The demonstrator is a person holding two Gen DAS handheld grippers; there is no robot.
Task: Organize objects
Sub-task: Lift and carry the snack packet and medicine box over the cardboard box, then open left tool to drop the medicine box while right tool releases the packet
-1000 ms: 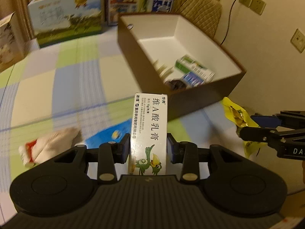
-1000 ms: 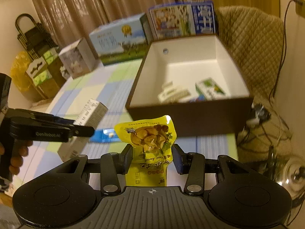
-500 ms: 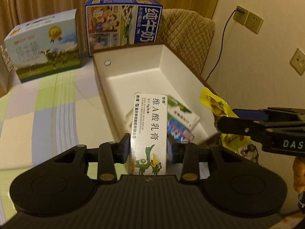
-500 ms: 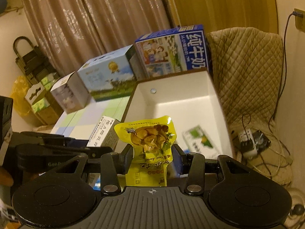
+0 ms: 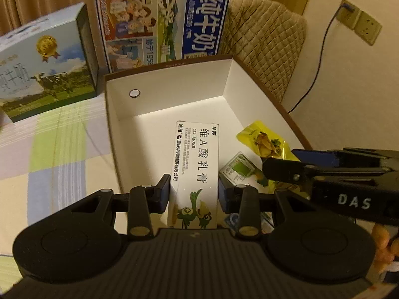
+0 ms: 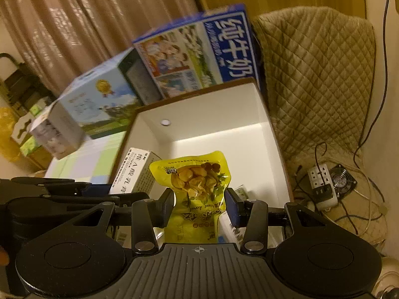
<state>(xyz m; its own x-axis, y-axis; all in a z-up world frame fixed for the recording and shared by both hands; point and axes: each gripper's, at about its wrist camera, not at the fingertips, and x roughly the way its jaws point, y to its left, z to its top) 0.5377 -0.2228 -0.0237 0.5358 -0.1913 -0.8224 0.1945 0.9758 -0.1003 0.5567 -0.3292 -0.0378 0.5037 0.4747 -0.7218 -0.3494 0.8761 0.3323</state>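
My left gripper [image 5: 194, 194] is shut on a white ointment carton [image 5: 197, 169] with Chinese print and holds it above the open brown box [image 5: 174, 79] with a white inside. My right gripper [image 6: 199, 206] is shut on a yellow snack pouch [image 6: 197, 182] and holds it over the same box [image 6: 264, 134], just right of the carton [image 6: 132, 172]. The pouch [image 5: 264, 142] and the right gripper's side also show in the left wrist view. A green and white packet [image 5: 237, 169] lies on the box floor under both grippers.
Two milk cartons stand behind the box: a blue one [image 5: 162, 22] and a light blue one [image 5: 45, 59]. The box sits on a checked cloth [image 5: 54, 144]. A quilted chair [image 6: 316, 74] is at the right, with a power strip [image 6: 321, 184] and cables on the floor.
Both grippers have moved forward from the table over the box and now hold their loads above its inside. The grips have not changed.
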